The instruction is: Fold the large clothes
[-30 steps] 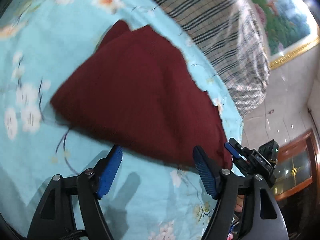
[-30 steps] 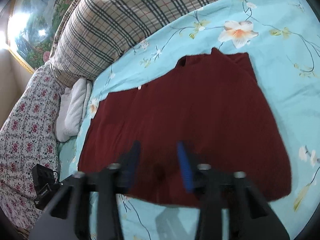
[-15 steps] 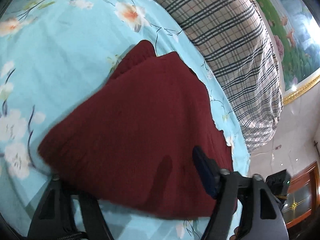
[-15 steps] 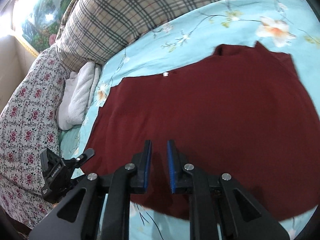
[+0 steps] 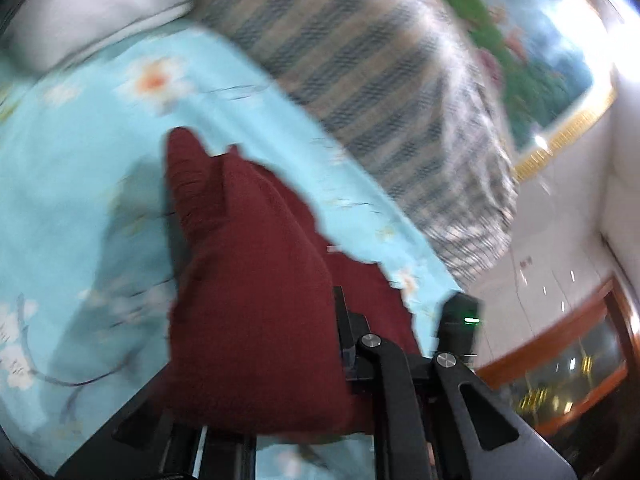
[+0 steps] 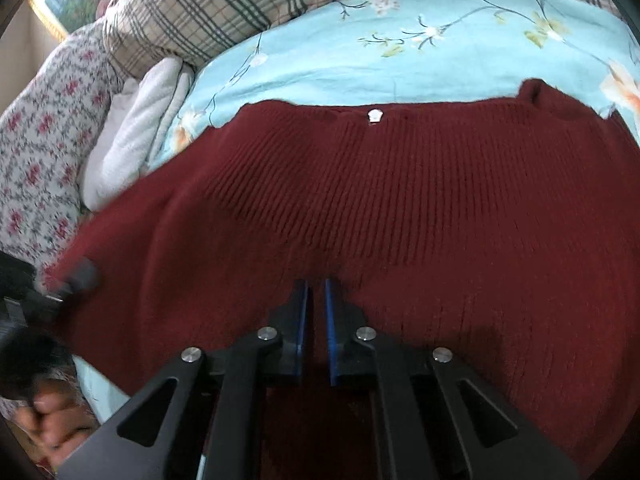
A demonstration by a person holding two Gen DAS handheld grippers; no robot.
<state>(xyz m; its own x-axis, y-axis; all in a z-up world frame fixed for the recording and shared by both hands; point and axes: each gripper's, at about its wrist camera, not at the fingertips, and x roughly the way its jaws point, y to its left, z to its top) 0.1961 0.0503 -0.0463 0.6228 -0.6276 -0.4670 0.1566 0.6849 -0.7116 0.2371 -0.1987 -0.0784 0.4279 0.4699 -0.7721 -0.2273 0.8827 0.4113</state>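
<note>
The dark red sweater (image 6: 400, 208) lies spread on the bed's floral blue sheet (image 6: 400, 40), ahead of both tools, its near hem at their tips. It is a ribbed knit: soft, limp and fairly heavy, likely to sag and stretch, so the hem corners look the best hold. The right tool (image 6: 316, 312) is pinched almost fully together on the near edge of the knit. The left tool (image 5: 336, 344) is closing on a raised fold of the sweater that drapes over it and hides one finger. Beyond lie a plaid quilt (image 6: 224, 4) and a white towel (image 6: 132, 136).
</note>
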